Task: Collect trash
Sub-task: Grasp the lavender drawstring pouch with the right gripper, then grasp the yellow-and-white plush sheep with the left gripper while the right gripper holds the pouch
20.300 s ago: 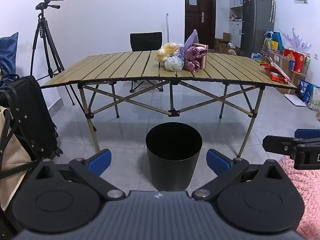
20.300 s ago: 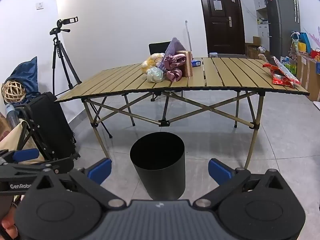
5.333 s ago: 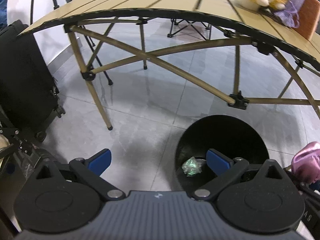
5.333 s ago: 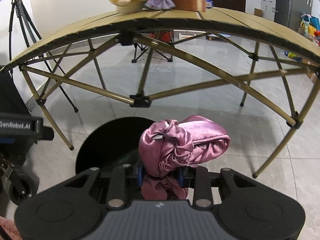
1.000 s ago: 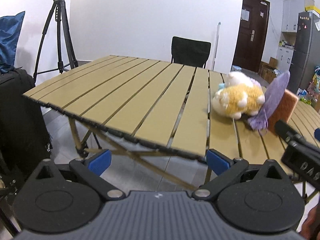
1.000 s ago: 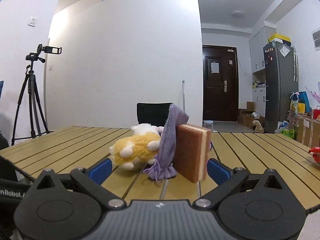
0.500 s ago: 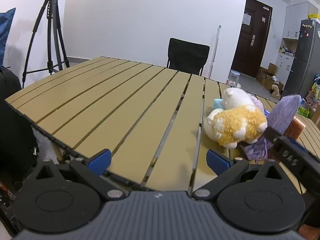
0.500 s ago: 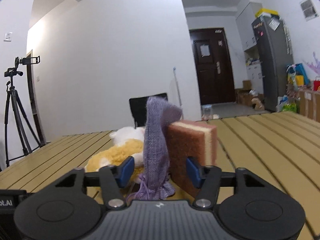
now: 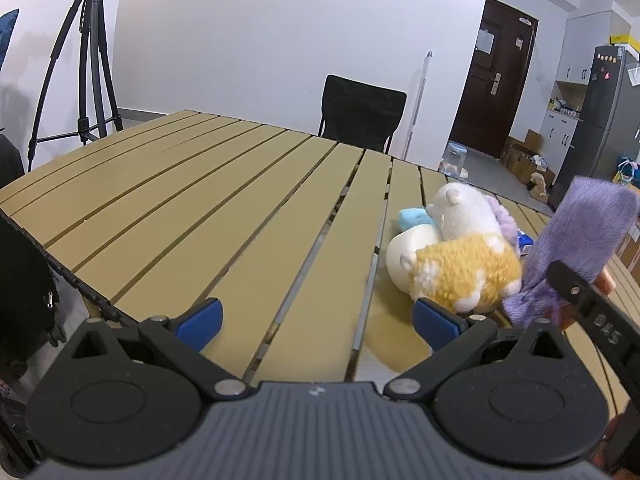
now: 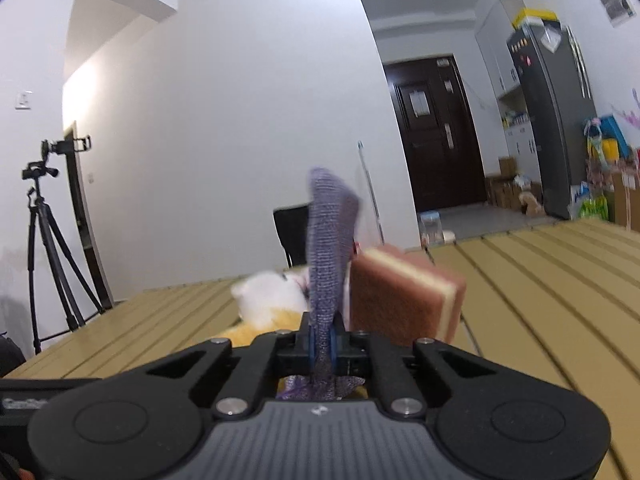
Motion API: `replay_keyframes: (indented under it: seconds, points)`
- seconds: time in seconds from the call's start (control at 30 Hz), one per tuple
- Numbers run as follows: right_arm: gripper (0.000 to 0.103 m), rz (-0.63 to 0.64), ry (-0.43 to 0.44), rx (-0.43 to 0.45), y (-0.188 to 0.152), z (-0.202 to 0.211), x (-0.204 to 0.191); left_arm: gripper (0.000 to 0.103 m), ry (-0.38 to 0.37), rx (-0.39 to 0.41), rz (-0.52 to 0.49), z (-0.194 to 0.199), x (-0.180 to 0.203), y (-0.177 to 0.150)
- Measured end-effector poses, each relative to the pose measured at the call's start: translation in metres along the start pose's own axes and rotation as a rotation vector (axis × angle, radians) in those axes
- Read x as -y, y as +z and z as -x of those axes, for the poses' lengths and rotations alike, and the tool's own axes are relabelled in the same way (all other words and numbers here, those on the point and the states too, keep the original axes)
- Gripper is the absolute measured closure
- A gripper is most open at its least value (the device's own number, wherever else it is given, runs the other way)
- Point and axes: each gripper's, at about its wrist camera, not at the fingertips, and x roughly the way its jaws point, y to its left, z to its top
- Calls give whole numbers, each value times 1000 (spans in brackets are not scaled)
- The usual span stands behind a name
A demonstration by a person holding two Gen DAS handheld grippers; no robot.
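Note:
My right gripper (image 10: 322,350) is shut on a purple knitted cloth (image 10: 330,248) that stands up from the jaws; the cloth also shows in the left wrist view (image 9: 576,240). Behind it stands a brown and cream sponge (image 10: 404,300). A yellow plush toy (image 9: 460,276) and a white plush toy (image 9: 464,212) lie on the slatted wooden table (image 9: 200,208), just left of the cloth. My left gripper (image 9: 316,318) is open and empty above the table's near edge, left of the toys. The trash bin is out of view.
A black chair (image 9: 362,114) stands behind the table. A tripod (image 9: 86,60) stands at the far left, a black suitcase (image 9: 20,280) by the table's left edge. A dark door (image 10: 436,136) and a grey fridge (image 10: 556,120) are at the back right.
My right gripper has closed on the purple cloth and the view tilts upward. My left gripper has moved a little closer over the table toward the toys.

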Motion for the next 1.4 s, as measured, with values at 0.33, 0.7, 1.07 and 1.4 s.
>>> replay_keyframes:
  seconds: [0.33, 0.7, 1.07, 1.4]
  points:
    - [97, 16, -31, 78, 11, 34, 18, 0, -46, -2, 1, 3, 20, -4]
    - [97, -4, -82, 75, 12, 50, 63, 0, -80, -10, 34, -6, 55, -6]
    - [97, -25, -122, 11, 6, 41, 88, 0, -62, -1, 86, -29, 90, -3]
    - [97, -62, -138, -27, 4, 24, 101, 0, -24, -33, 78, -53, 116, -2]
